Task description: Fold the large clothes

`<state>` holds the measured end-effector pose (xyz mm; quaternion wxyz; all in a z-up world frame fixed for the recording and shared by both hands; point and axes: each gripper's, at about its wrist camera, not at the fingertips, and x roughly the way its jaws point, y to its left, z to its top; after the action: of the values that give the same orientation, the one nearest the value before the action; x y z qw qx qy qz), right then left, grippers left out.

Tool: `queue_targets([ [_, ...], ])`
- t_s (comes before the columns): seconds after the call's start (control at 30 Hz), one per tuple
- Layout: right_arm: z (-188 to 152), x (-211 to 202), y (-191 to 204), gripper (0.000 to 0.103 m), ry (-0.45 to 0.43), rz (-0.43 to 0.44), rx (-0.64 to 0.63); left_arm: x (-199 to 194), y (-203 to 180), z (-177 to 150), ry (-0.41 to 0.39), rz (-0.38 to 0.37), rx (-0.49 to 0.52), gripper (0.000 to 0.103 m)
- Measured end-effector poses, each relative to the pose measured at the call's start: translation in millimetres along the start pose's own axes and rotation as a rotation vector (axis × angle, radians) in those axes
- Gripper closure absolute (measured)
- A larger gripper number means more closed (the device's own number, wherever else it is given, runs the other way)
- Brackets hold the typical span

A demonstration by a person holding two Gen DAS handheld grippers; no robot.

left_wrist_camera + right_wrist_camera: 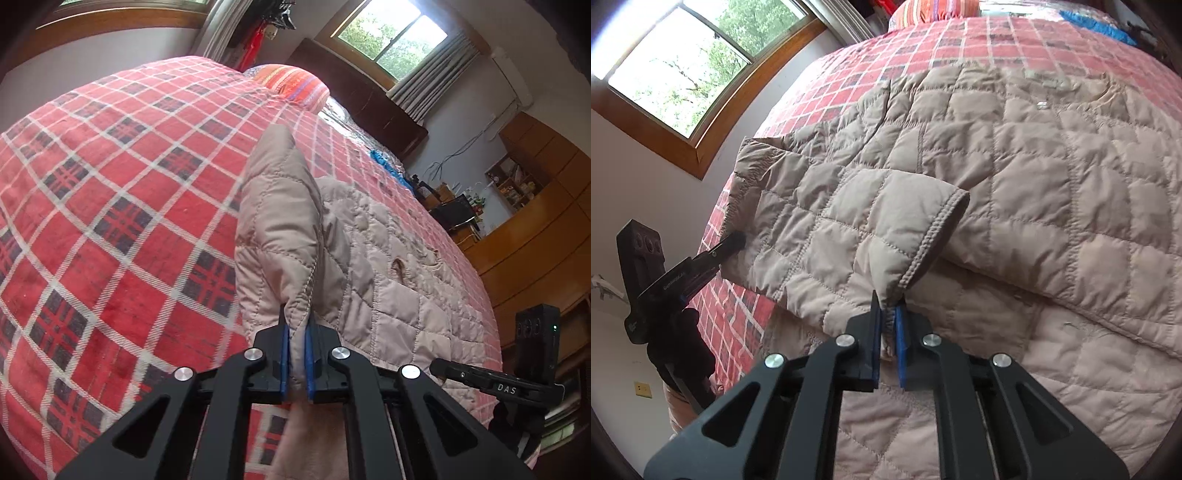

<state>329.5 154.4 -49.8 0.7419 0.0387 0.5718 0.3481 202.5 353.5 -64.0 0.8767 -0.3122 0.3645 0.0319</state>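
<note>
Left tongs point(297, 332): clenched on jacket point(388, 266). Blue pads point(283, 354) nearly together, a thin fold of quilted beige fabric pinched between them. Fabric rising from the tips as a lifted, upright flap straight ahead. Rest of jacket spread flat ahead and to the right of the tips. Plaid blanket point(110, 206) ahead and to the left, under the jacket. Right tongs' black body and finger visible at far right, its tip just beside the jacket's near edge. Striped pillow point(295, 83) well beyond the flap. Dark headboard point(362, 107), window point(391, 37) and wooden cabinets point(535, 229) farthest off.

Right tongs point(889, 321): clenched on sleeve point(849, 229). Blue pads point(900, 332) narrowly apart, gripping the sleeve just below its stitched cuff point(938, 236). Cuff end pointing up and to the right of the tips; sleeve running up and to the left, folded over the jacket body point(1052, 177). More beige quilting below and to the right of the tips. Left tongs point(737, 240) to the far left, finger tip touching the sleeve's far end; grip there too small to tell. Blanket point(820, 103) beyond the jacket. Pillow point(931, 11) and window point(687, 55) farthest off.
</note>
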Motion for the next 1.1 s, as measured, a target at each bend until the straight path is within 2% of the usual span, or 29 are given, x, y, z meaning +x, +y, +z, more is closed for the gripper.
queue_targets([
  [0.2, 9, -71, -32, 0.098, -0.129, -0.091, 0.012, 7, -82, 6, -0.019, -0.048, 0.108, 0.097],
  [0.33, 10, -106, -72, 0.098, -0.182, -0.165, 0.072, 35, -133, 3, 0.005, -0.058, 0.161, 0.097],
  [0.43, 5, -118, -101, 0.098, -0.191, -0.199, 0.118, 65, -159, -4, 0.028, -0.044, 0.191, 0.097],
  [0.63, -7, -107, -154, 0.098, -0.164, -0.242, 0.196, 123, -183, -25, 0.114, 0.003, 0.212, 0.096],
  [0.77, -12, -81, -180, 0.098, -0.114, -0.25, 0.233, 149, -178, -35, 0.158, 0.045, 0.22, 0.093],
  [0.83, -14, -72, -187, 0.097, -0.096, -0.251, 0.24, 151, -173, -38, 0.164, 0.037, 0.209, 0.089],
  [0.9, -17, -72, -193, 0.088, -0.104, -0.237, 0.26, 142, -168, -38, 0.175, 0.005, 0.192, 0.083],
  [0.93, -17, -75, -194, 0.079, -0.112, -0.228, 0.267, 136, -167, -38, 0.184, -0.017, 0.19, 0.081],
  [0.97, -19, -80, -197, 0.064, -0.131, -0.211, 0.273, 126, -165, -36, 0.182, -0.04, 0.191, 0.076],
  [1.0, -20, -86, -199, 0.053, -0.153, -0.196, 0.274, 114, -161, -33, 0.167, -0.062, 0.191, 0.072],
  [1.1, -19, -94, -206, 0.053, -0.173, -0.173, 0.29, 83, -146, -21, 0.095, -0.062, 0.19, 0.069],
])
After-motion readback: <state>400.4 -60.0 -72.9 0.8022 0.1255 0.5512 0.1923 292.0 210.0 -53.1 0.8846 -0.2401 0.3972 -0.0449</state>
